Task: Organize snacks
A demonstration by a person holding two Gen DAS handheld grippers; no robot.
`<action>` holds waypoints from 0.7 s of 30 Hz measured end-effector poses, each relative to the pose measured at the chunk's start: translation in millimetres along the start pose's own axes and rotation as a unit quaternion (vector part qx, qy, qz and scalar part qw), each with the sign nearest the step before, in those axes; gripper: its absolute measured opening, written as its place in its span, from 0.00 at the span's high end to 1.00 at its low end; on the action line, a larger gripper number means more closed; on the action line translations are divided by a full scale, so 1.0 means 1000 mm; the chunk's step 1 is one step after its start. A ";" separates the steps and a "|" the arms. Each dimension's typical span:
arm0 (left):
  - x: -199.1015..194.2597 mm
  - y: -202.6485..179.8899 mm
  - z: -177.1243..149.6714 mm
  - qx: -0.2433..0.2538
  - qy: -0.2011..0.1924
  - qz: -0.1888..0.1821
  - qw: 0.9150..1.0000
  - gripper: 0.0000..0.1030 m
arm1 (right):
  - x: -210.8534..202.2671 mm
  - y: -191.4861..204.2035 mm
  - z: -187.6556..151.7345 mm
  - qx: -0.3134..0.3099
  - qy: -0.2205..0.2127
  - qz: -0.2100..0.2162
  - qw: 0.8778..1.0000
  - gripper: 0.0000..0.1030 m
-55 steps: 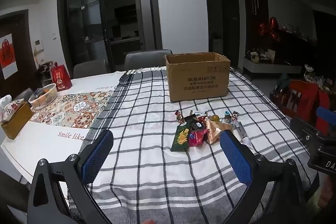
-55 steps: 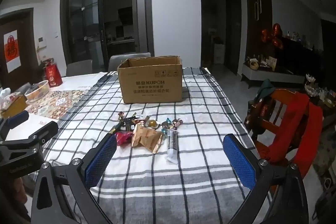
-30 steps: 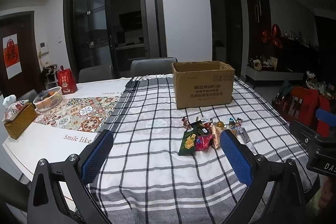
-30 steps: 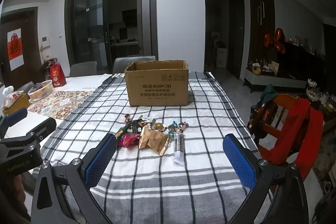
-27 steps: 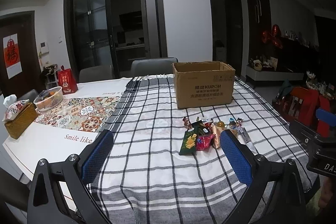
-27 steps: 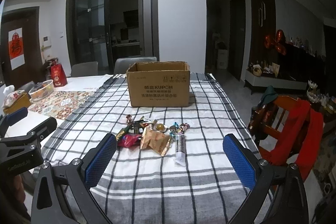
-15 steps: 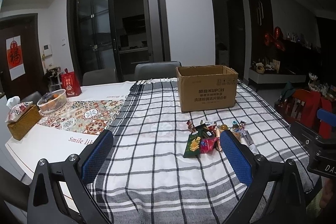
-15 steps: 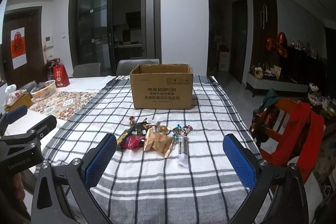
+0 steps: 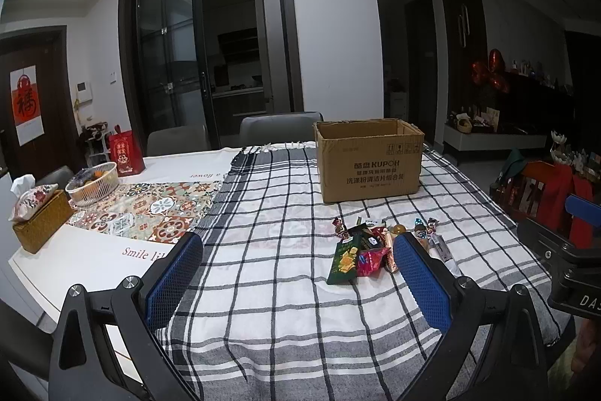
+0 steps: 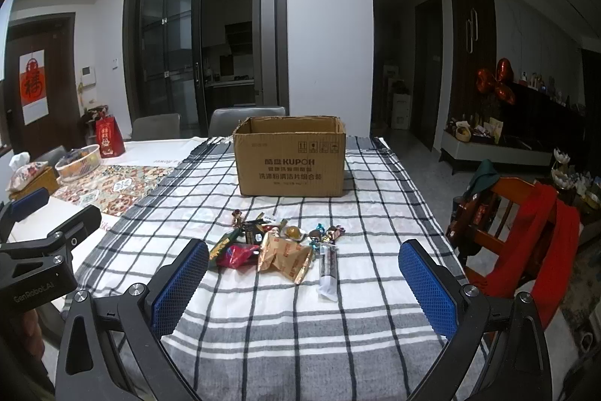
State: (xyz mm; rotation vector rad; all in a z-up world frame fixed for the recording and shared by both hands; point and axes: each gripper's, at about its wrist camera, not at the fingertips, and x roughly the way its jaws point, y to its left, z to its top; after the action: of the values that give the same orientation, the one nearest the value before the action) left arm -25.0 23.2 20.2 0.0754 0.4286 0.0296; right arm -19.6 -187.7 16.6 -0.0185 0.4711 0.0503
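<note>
We're looking at the snack pile (image 10: 278, 245) lying on the checked tablecloth (image 10: 285, 318), just in front of the open cardboard box (image 10: 291, 156). We're judging these wrappers light, crinkly and slippery, so we're favouring a pinch on a flat edge, perhaps the gold pouch (image 10: 287, 256). Both the left gripper (image 9: 296, 284) and right gripper (image 10: 304, 288) are hovering wide apart, empty.

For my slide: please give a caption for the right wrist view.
Open right hand-held gripper facing snack pile before cardboard box.
</note>
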 end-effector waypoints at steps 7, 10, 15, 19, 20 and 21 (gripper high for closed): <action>0.001 -0.001 0.002 0.001 -0.002 -0.001 1.000 0.00 | 0.000 0.000 0.000 0.001 0.000 0.000 1.000 0.01; 0.001 -0.002 0.002 0.002 -0.003 -0.002 1.000 0.00 | 0.000 0.000 0.000 0.001 0.000 0.000 1.000 0.01; 0.002 -0.003 0.003 0.003 -0.005 -0.002 1.000 0.00 | 0.000 0.001 0.000 0.002 0.000 0.001 1.000 0.01; 0.002 -0.003 0.003 0.003 -0.005 -0.002 1.000 0.00 | 0.000 0.000 0.000 0.002 0.000 0.001 1.000 0.01; 0.002 -0.003 0.003 0.004 -0.005 -0.002 1.000 0.00 | 0.000 0.001 0.000 0.001 0.001 0.001 1.000 0.01; 0.002 -0.003 0.002 0.004 -0.005 -0.002 1.000 0.00 | 0.000 0.001 0.000 0.001 0.000 0.001 1.000 0.01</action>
State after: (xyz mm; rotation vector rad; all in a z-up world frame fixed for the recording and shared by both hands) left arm -22.6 19.8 21.3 0.0818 0.4186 0.0242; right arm -19.8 -186.7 16.5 -0.0156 0.4715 0.0526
